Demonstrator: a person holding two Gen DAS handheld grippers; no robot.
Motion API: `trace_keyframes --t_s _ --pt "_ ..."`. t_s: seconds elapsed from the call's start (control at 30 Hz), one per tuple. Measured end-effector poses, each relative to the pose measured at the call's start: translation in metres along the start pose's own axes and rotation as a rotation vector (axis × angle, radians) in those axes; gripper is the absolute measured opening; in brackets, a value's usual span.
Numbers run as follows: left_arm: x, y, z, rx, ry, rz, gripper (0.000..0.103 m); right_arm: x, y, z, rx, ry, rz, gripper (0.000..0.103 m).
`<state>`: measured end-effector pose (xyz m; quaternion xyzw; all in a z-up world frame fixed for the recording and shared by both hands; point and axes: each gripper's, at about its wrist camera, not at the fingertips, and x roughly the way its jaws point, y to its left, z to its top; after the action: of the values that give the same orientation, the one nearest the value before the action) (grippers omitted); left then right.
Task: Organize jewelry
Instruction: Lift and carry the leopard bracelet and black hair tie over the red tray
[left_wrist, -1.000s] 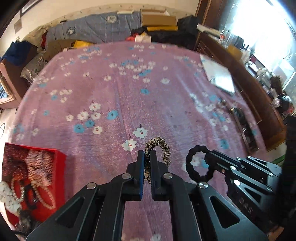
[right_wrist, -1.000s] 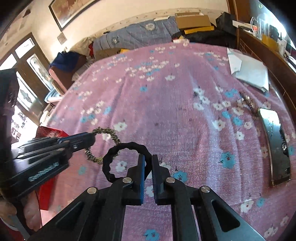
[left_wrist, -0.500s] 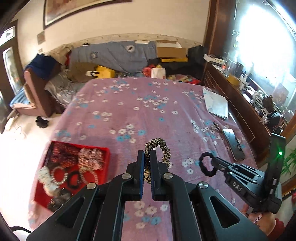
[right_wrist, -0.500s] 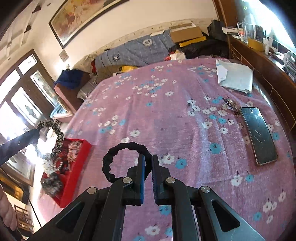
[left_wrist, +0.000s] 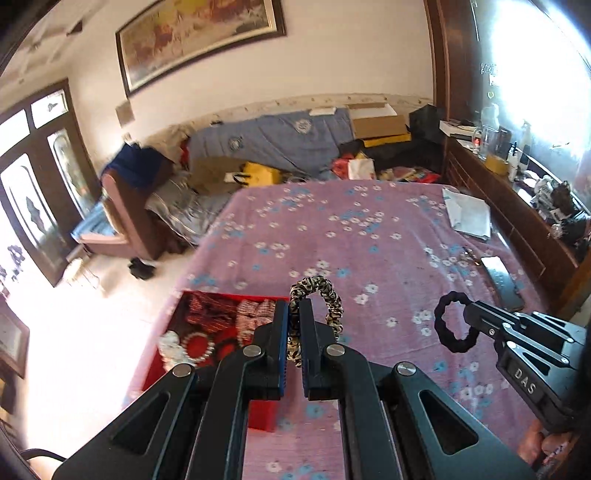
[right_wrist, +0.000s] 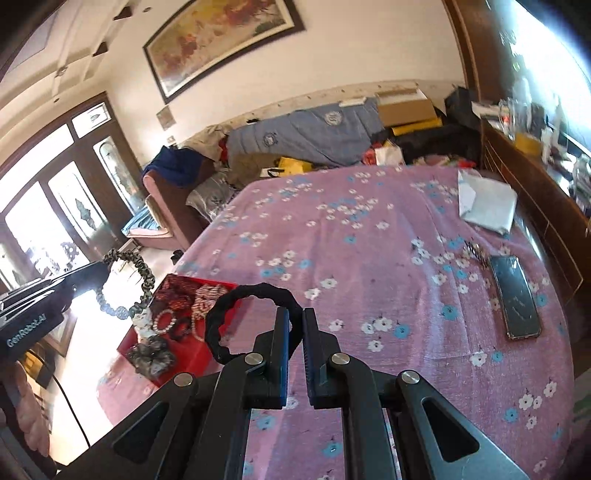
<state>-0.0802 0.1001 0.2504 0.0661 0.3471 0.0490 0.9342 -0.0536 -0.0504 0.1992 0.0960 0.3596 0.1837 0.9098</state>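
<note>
My left gripper (left_wrist: 294, 308) is shut on a leopard-print scrunchie (left_wrist: 325, 295), held in the air over the pink flowered bedspread (left_wrist: 332, 229). My right gripper (right_wrist: 294, 317) is shut on a black scrunchie (right_wrist: 229, 314), also lifted off the bed. A red box (left_wrist: 264, 415) with bracelets and several scrunchies sits at the bed's left edge, below and left of the left gripper. The right wrist view shows the same red box (right_wrist: 192, 360) left of the black scrunchie, with the left gripper and the leopard-print scrunchie (right_wrist: 142, 277) beyond it. From the left wrist the black scrunchie (left_wrist: 448, 326) appears at right.
A phone (right_wrist: 515, 301) and a small chain (right_wrist: 474, 251) lie near the bed's right edge, with folded paper (right_wrist: 487, 201) farther back. A wooden dresser (right_wrist: 546, 206) runs along the right. Clothes, boxes and a chair (left_wrist: 125, 206) crowd the far end; bare floor lies left of the bed.
Both grippers have risen well above the bed with their scrunchies still held. The left one has swung left toward the red box, which now sits closer under its fingers.
</note>
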Motion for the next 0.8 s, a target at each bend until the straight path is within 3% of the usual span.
trace_keyframes --t_s 0.33,0.8 --pt "-0.011 0.002 -0.005 -0.001 -0.004 -0.001 0.005 -0.013 0.032 -0.012 -0.098 -0.015 0.005 0.008" --pt "-0.005 0.000 -0.013 -0.007 0.036 -0.030 0.006 -0.013 0.025 -0.019 -0.068 -0.004 0.004 0.008"
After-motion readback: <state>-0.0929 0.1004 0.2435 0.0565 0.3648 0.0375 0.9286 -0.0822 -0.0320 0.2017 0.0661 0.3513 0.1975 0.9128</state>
